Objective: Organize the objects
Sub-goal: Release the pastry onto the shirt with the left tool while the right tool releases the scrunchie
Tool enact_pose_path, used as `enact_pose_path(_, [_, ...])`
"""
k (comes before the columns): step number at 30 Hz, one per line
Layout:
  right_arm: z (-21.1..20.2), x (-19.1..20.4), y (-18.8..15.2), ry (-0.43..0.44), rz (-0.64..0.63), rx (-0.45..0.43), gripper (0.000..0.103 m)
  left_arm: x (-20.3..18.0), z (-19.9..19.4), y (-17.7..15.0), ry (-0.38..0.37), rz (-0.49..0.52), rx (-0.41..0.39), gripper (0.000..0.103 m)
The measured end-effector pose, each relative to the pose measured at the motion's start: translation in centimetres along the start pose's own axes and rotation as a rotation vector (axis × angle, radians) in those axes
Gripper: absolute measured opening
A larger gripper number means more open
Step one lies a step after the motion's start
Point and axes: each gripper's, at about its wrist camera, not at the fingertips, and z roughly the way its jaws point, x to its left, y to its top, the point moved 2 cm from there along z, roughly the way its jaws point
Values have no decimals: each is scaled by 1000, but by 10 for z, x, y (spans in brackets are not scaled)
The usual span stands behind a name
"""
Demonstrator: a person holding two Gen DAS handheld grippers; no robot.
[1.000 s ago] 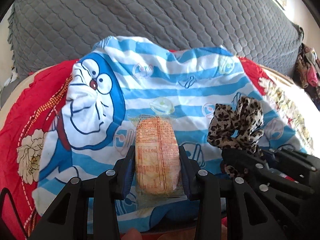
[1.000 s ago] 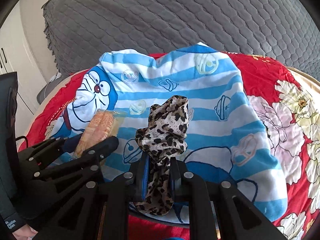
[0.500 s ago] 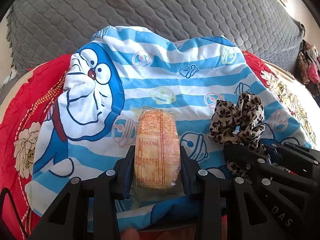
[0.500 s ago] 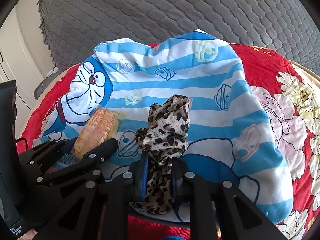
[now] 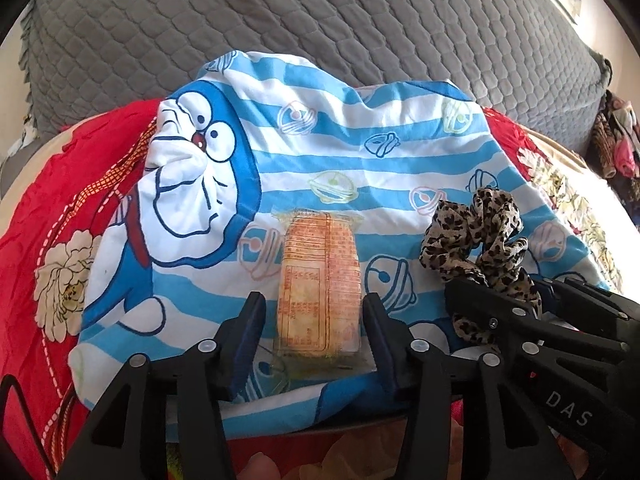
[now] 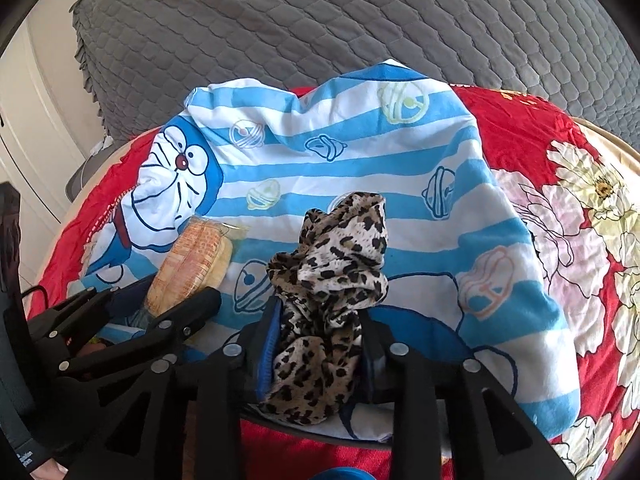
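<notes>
An orange wrapped snack packet (image 5: 320, 286) lies on the blue-and-white striped cartoon cloth (image 5: 340, 152). My left gripper (image 5: 314, 308) stands around the packet with a gap on each side, so it is open. The packet also shows in the right wrist view (image 6: 192, 264). My right gripper (image 6: 318, 320) is spread a little, with a leopard-print scrunchie (image 6: 336, 276) lying loosely between its fingers on the cloth (image 6: 360, 152). The scrunchie also shows in the left wrist view (image 5: 476, 236), beside my right gripper's black body (image 5: 560, 336).
A red floral sheet (image 6: 580, 200) covers the bed under the cloth. A grey quilted cover (image 5: 280, 20) rises behind. A pile of clothes (image 5: 616, 140) sits at the far right. A white cabinet (image 6: 32, 120) stands at the left.
Both grippers lowered toward the cloth and opened: the left has let go of the snack packet and the right has loosened on the scrunchie. Both things now rest on the cloth.
</notes>
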Motion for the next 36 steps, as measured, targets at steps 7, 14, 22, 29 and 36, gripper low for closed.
enact_pose_path(7, [-6,0,2,7,-1,-6,46,4,-8,-2,13,-16,-5,62])
enact_pose_path(14, [-12,-1,3,19,-3,-12,51,7,-13,-1,14,-34,-13,69])
enact_pose_path(22, [-21,2,2,16,-19,-10,57,11,-23,-8,19,-49,-26,74])
enact_pose_path(29, [-37,6,1,3,-20,-10,62,10,-40,-12,13,-58,-43,76])
enact_pose_path(36, [-57,7,-2,3,-11,-5,64,5,-59,-19,15,-32,-49,78])
